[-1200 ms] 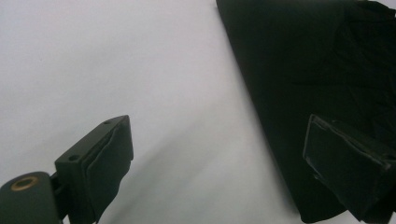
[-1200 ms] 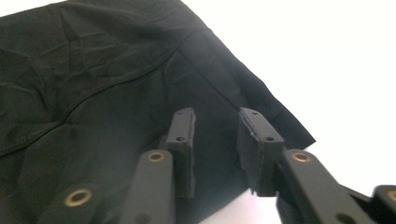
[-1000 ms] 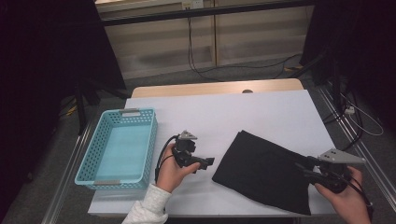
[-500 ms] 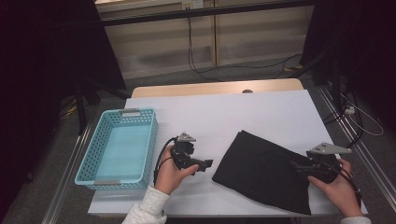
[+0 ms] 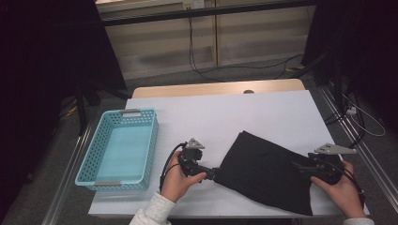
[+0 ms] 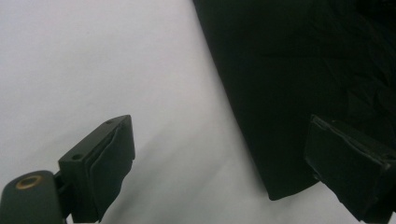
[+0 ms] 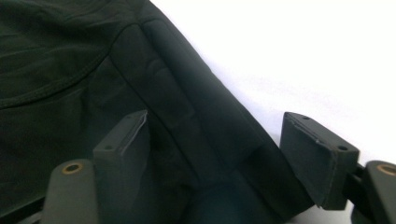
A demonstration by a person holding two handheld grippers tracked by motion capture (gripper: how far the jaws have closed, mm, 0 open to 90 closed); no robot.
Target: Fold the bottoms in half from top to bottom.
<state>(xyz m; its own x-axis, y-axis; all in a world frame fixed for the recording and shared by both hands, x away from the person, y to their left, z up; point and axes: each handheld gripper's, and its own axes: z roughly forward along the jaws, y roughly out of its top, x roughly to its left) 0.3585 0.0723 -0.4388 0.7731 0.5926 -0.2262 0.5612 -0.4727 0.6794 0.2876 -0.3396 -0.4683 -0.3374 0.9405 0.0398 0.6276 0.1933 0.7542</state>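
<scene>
Both grippers are lying wide on a black cloth: the left gripper straddling its left corner, the right gripper, jaws just opened, its right edge.

On the white table we count one black cloth, one blue basket and two handheld grippers: left, right.

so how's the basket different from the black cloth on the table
The basket is light blue, the black cloth black. The basket is a stiff box with perforated walls, standing at the table's left with nothing visible inside; the black cloth lies flat and folded at the right. The left gripper and right gripper, both open, sit at the black cloth's edges, away from the basket. Both rest on the white table.
</scene>
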